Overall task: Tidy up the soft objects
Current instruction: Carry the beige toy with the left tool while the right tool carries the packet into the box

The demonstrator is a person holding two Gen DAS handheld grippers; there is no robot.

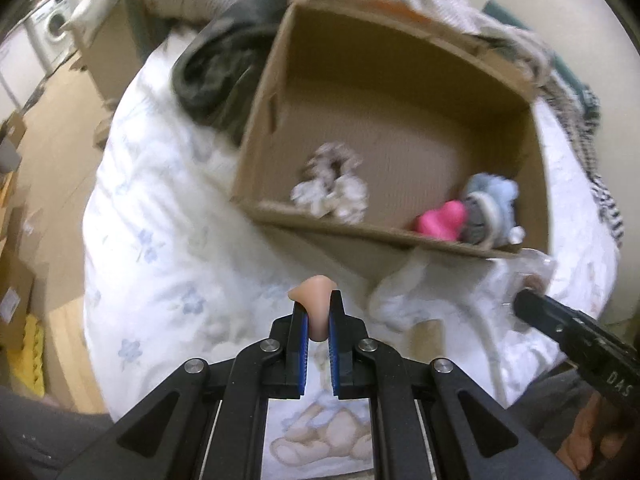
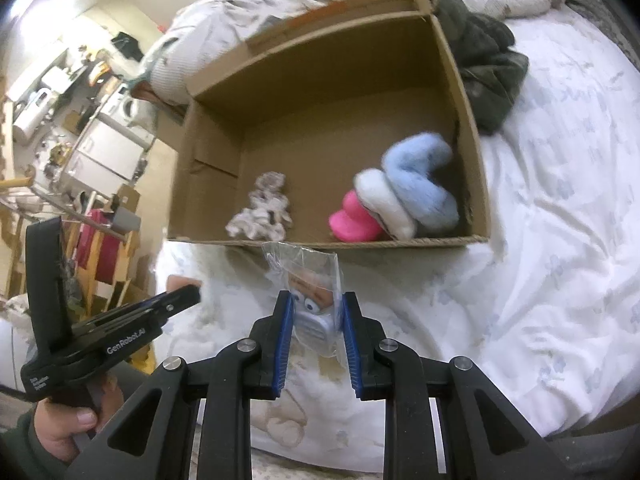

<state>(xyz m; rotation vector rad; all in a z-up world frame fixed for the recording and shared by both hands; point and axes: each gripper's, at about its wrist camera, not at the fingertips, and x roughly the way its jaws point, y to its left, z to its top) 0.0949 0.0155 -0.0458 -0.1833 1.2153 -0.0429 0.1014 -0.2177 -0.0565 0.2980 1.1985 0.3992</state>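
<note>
My left gripper (image 1: 317, 300) is shut on a small peach-coloured soft piece (image 1: 313, 294), held above the bed just short of the cardboard box (image 1: 260, 120). My right gripper (image 2: 316, 300) is shut on a clear plastic bag with a small toy inside (image 2: 310, 284), held in front of the box's near wall (image 2: 400, 245). Inside the box lie a patterned scrunchie (image 1: 332, 188), a pink soft piece (image 1: 438, 220) and a blue-and-white plush bundle (image 2: 416, 184). The right gripper's tip also shows in the left wrist view (image 1: 532, 304), and the left gripper shows in the right wrist view (image 2: 176, 300).
The box sits on a white floral duvet (image 2: 560, 220). A dark green garment (image 2: 484, 60) lies bunched beside the box. Crumpled patterned bedding (image 1: 560, 80) lies behind it. The room floor, boxes and a washing machine (image 1: 52, 24) lie off the bed's left side.
</note>
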